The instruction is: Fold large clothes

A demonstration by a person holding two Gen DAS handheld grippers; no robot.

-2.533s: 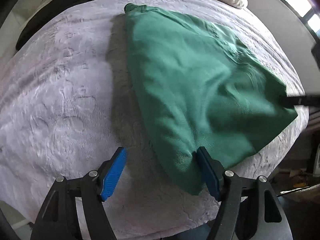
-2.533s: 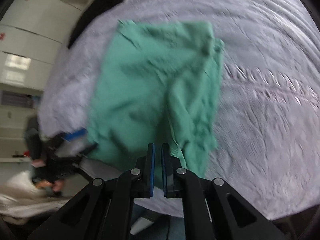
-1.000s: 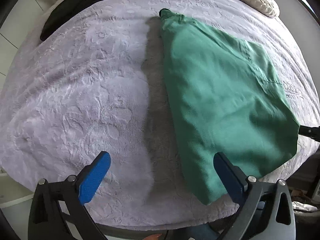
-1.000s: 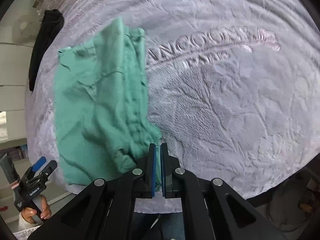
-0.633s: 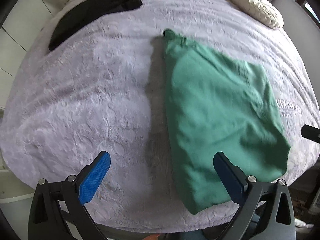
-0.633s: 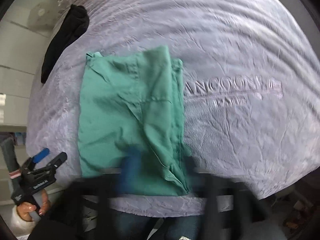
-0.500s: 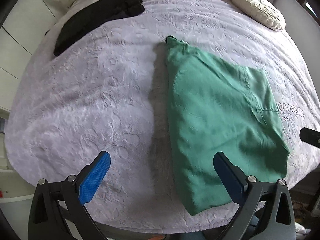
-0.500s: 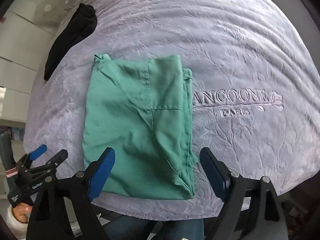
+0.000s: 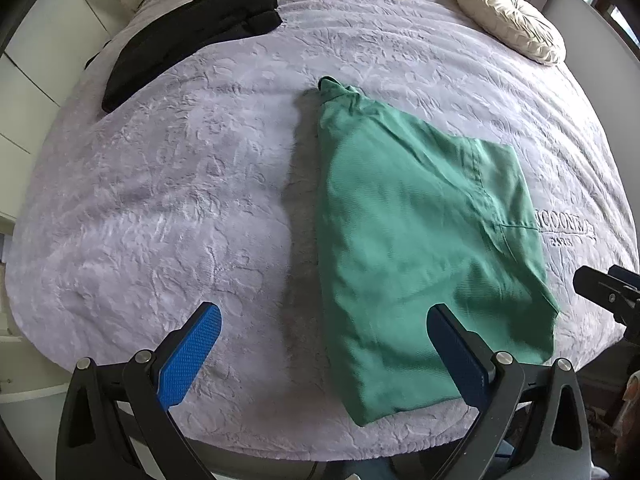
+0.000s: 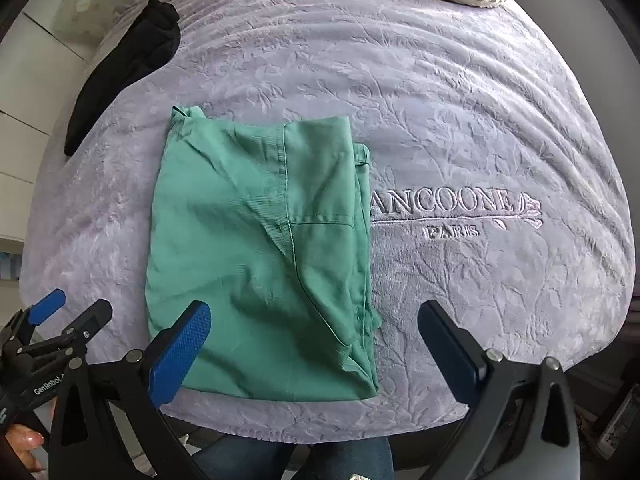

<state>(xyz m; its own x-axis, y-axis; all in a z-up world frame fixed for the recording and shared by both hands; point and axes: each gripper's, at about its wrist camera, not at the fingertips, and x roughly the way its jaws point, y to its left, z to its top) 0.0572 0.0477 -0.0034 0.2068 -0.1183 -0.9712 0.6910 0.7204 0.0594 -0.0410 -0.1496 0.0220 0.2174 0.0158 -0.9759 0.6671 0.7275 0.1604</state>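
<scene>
Green garment (image 10: 260,248) lies folded on the blanket (image 10: 460,120), near edge — my left gripper (image 9: 320,354) and right gripper (image 10: 316,350) gape empty above it. Snag only the top layer and the fold slides apart.

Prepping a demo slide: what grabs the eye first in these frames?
The folded green garment lies mid-bed on the lilac blanket, beside the embroidered logo. Both hand-held grippers, left and right, hover open over the bed's near edge. A black garment lies far left.
</scene>
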